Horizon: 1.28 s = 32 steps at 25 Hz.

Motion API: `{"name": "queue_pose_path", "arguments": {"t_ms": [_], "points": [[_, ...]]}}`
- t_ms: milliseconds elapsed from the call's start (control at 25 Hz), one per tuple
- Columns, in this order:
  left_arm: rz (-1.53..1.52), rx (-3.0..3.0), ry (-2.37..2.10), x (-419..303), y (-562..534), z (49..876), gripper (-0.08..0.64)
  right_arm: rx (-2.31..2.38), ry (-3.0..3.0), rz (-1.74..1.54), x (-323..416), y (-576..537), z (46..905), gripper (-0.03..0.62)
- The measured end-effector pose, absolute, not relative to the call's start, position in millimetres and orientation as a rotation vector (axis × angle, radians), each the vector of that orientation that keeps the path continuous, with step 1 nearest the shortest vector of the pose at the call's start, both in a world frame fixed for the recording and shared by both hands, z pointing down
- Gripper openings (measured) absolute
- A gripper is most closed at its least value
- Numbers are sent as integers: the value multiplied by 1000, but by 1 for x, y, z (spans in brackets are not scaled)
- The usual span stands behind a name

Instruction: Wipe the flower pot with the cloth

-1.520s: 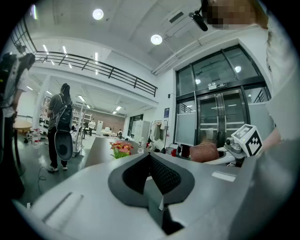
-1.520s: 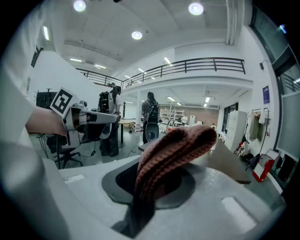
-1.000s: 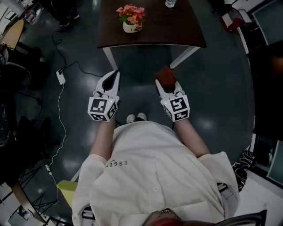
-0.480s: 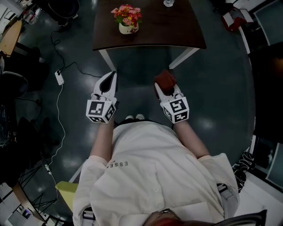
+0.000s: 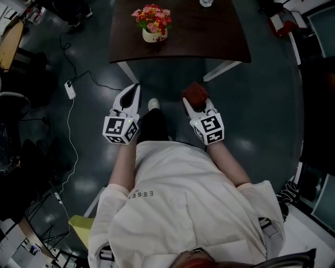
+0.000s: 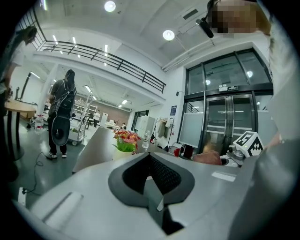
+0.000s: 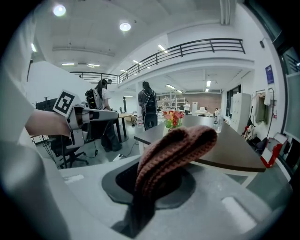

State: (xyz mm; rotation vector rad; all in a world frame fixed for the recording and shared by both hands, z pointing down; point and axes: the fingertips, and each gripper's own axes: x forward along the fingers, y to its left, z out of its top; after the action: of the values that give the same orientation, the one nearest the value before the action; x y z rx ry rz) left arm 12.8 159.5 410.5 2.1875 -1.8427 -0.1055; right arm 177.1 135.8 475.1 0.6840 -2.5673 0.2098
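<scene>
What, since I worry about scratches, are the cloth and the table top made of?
The cloth: reddish-brown knitted yarn by its ribbed loops, soft and matte. The table top: dark brown and smooth, perhaps wood or laminate; the look leaves that open.

The head view looks steeply down on the left gripper [image 5: 136, 90] and right gripper [image 5: 192, 100]; each gripper view faces out past its jaws, both catching the flower pot [image 6: 123, 146] ahead.

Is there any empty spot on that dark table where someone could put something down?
Yes. The table is mostly bare: a wide patch runs from the flower pot to the right edge, in front of the clear item at the far side. Left of the pot only a narrower strip remains.
</scene>
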Motion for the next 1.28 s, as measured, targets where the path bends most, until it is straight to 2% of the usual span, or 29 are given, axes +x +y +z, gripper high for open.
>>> {"name": "queue_pose_path", "arguments": {"t_ms": [720,1000,1280], "points": [[-24,2247,-1677,-94,-28,436,11,732,-2427,209,75,-55,500,46],[37,2221,-1568,-84,-57,475,11,606,-2389,225,42,-84,541,46],[145,2306,-1545,-71,-100,488,11,283,-2452,281,-4,-67,555,46]]}}
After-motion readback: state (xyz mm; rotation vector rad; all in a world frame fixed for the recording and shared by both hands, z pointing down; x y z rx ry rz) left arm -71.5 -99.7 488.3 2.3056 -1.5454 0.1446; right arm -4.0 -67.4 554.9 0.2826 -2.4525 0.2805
